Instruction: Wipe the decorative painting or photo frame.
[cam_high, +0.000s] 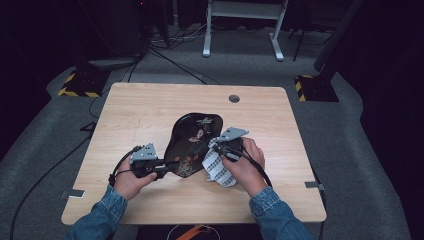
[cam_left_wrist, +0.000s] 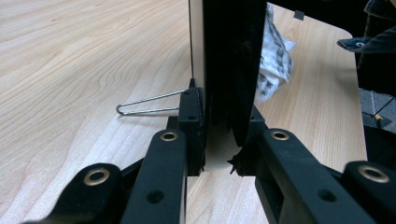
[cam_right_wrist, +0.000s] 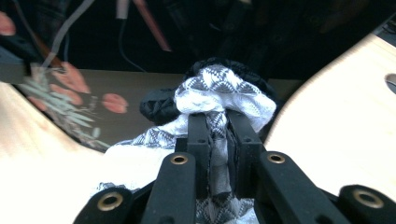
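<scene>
The person leans in from the near side of the counter (cam_high: 150, 107), both denim-sleeved forearms angling inward toward the middle. The left hand (cam_high: 129, 181) is wrapped around the left tool (cam_high: 162, 171), wrist low near the wood, the tool pointing across toward the right. Its jaws are clamped on the near edge of a black lacquered tray (cam_high: 192, 142), which stands tilted up off the counter, its painted inner face with flowers and leaves turned up toward the high view. In the left tool's own view the tray's edge (cam_left_wrist: 229, 70) rises straight up between the closed jaws, and a thin bent wire (cam_left_wrist: 147, 103) lies on the wood just beside them.

The right hand (cam_high: 245, 167) grips the right tool (cam_high: 216, 148) from above, knuckles up, the tool aimed left at the tray. Its jaws are pinched tight on a white cloth with a grey pattern (cam_right_wrist: 219, 93), bunched against the tray's right side; the loose end hangs down to the counter below the hand.
</scene>
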